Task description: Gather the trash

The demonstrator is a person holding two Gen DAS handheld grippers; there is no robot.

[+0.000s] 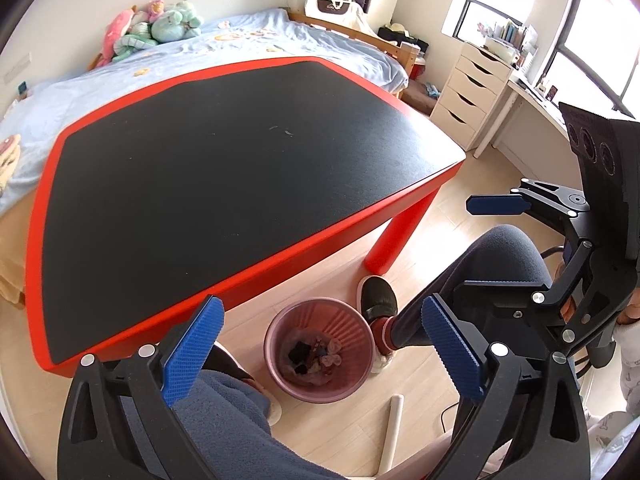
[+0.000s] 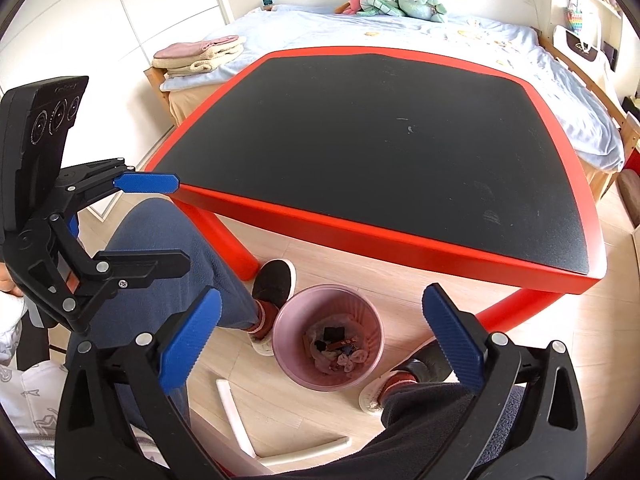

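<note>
A pink ribbed waste bin (image 1: pixel 320 314) (image 2: pixel 334 300) stands on the wooden floor by the near edge of the red table. Inside it lie several scraps of trash (image 1: pixel 316 356) (image 2: pixel 336 350): dark wrappers and crumpled paper. My left gripper (image 1: pixel 322 308) hangs open above the bin, its blue pads (image 1: pixel 192 354) wide apart with nothing between them. My right gripper (image 2: pixel 322 300) is open over the bin as well, empty. Each gripper shows in the other's view, the right gripper (image 1: pixel 480 248) at the right and the left gripper (image 2: pixel 168 224) at the left. The black tabletop (image 1: pixel 224 160) (image 2: pixel 380 140) carries no trash.
A person's legs (image 1: pixel 500 256) (image 2: pixel 160 248) and slippered feet (image 1: pixel 378 296) (image 2: pixel 274 278) flank the bin. A white chair frame (image 2: pixel 236 412) lies below. Behind the table are a bed (image 2: pixel 400 32) with plush toys (image 1: pixel 160 24), and a white drawer unit (image 1: pixel 468 92) by the window.
</note>
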